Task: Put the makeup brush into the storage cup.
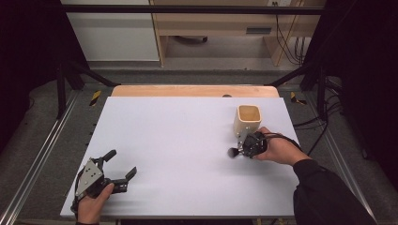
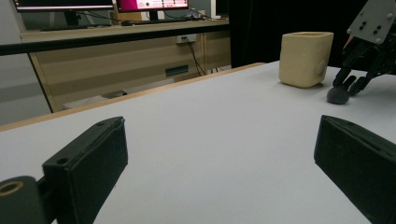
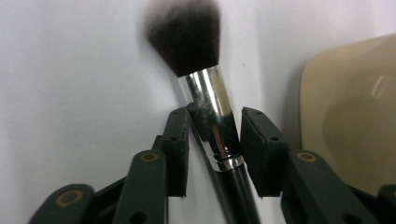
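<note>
Two black jaws of my right hand-held gripper [image 3: 212,135] flank the silver ferrule of a makeup brush [image 3: 201,79]. One touches it on the left, while on the right I think I see a sliver of gap — so I judge the pinch as barely made, not firm. The brush lies on the white table [image 1: 178,140], its dark bristle head pointing away from me, straight ahead of my jaws. A cream square-mouthed cup [image 1: 247,119] stands just beside this hand-held gripper, very near the handle side.

What worries me: the ferrule is smooth, round metal, and my pads sit on its taper. If I lift with this light a hold, the brush could slide out or swing bristle-down. The cup is close enough that a careless turn of my wrist might knock it, and it looks light. Pressing the bristles into the table would splay them.

My left hand-held gripper [image 1: 123,165] rests well off to the other side, jaws spread wide with nothing between them.

No brand, label or readable writing shows on the brush or cup — the monitors [image 2: 107,4] beyond the table are too blurred to read.
</note>
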### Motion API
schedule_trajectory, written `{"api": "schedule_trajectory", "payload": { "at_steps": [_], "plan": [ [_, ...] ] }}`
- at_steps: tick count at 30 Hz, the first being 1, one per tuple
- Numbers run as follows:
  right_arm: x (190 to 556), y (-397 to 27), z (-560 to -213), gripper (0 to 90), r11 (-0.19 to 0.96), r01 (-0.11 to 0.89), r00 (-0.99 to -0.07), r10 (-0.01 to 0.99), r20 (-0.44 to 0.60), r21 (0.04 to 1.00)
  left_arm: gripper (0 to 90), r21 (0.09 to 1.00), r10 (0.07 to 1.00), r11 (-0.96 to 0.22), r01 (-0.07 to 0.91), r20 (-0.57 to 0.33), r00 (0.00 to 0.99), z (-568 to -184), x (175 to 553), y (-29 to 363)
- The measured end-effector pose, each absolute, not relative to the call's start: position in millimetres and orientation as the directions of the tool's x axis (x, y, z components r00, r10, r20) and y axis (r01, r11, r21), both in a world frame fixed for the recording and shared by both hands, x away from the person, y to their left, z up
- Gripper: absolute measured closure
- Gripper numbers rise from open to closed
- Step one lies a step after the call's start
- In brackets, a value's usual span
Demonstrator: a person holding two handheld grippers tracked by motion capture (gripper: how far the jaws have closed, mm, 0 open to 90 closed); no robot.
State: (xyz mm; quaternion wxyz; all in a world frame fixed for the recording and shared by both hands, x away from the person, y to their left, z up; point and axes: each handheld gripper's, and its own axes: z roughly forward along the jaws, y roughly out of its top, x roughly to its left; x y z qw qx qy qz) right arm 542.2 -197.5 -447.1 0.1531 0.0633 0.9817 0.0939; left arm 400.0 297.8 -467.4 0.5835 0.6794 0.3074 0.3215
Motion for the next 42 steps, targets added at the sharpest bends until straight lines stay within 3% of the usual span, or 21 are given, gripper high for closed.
{"api": "schedule_trajectory", "payload": {
  "at_steps": [13, 42],
  "plan": [
    [542.2, -194.8, -444.7, 70.7, 0.949, 0.258, -0.936, 0.292, -0.197, 0.182, 2.7, 0.991, 0.795, -0.129, 0.043, 0.078, 0.601, -467.1, 399.7, 298.1],
    [540.5, -198.5, -438.5, 71.1, 0.937, 0.286, -0.927, 0.324, -0.19, 0.201, 2.8, 0.991, 0.798, -0.13, 0.041, 0.08, 0.598, -466.6, 399.6, 299.1]
  ]
}}
